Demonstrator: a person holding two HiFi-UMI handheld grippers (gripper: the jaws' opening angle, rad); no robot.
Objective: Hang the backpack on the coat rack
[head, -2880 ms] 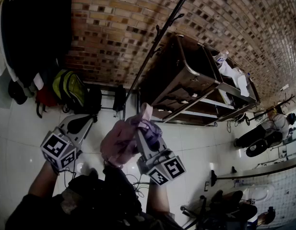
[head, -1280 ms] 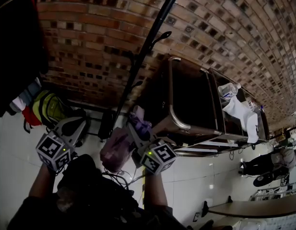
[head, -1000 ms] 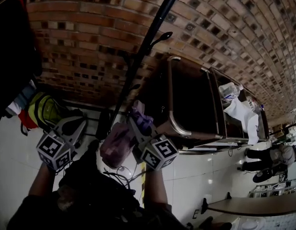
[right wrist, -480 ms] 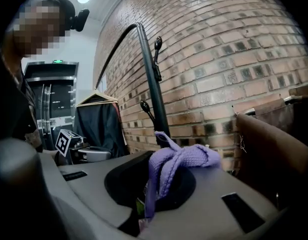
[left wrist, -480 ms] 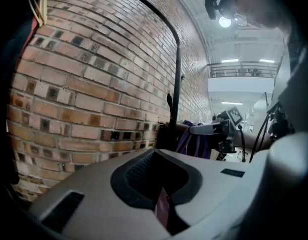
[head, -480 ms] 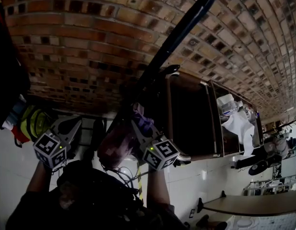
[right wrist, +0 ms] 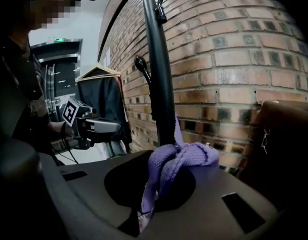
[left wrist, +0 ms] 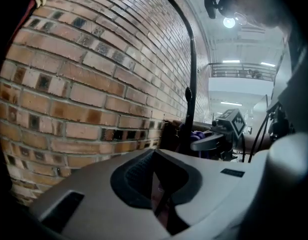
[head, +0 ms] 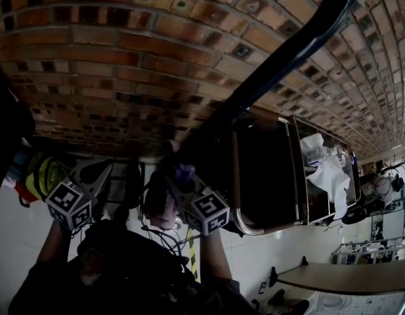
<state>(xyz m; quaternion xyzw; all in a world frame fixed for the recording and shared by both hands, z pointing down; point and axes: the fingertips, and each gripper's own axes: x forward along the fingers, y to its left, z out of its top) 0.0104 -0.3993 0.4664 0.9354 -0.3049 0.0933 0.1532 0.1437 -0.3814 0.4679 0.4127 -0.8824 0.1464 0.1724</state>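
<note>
The black coat rack pole (head: 281, 58) slants across the brick wall, and its hooks (right wrist: 142, 64) stick out to the left in the right gripper view. My right gripper (head: 179, 176) is shut on the purple strap (right wrist: 183, 156) of a pink backpack (head: 159, 205), which hangs below the jaws. The strap lies right in front of the pole (right wrist: 161, 84); I cannot tell whether it touches. My left gripper (head: 97, 169) hovers to the left with its jaws together and nothing visible in them. In the left gripper view the pole (left wrist: 192, 59) and the right gripper (left wrist: 213, 139) are ahead.
A dark brown cabinet (head: 261, 169) with white items (head: 323, 169) on it stands just right of the rack. A yellow-green bag (head: 44, 176) lies on the floor at the left. A dark garment (right wrist: 101, 104) hangs on a hanger by the brick wall (head: 123, 58).
Both grippers have moved closer to the rack and the wall. The backpack went with the right gripper and now sits against the pole in the head view.
</note>
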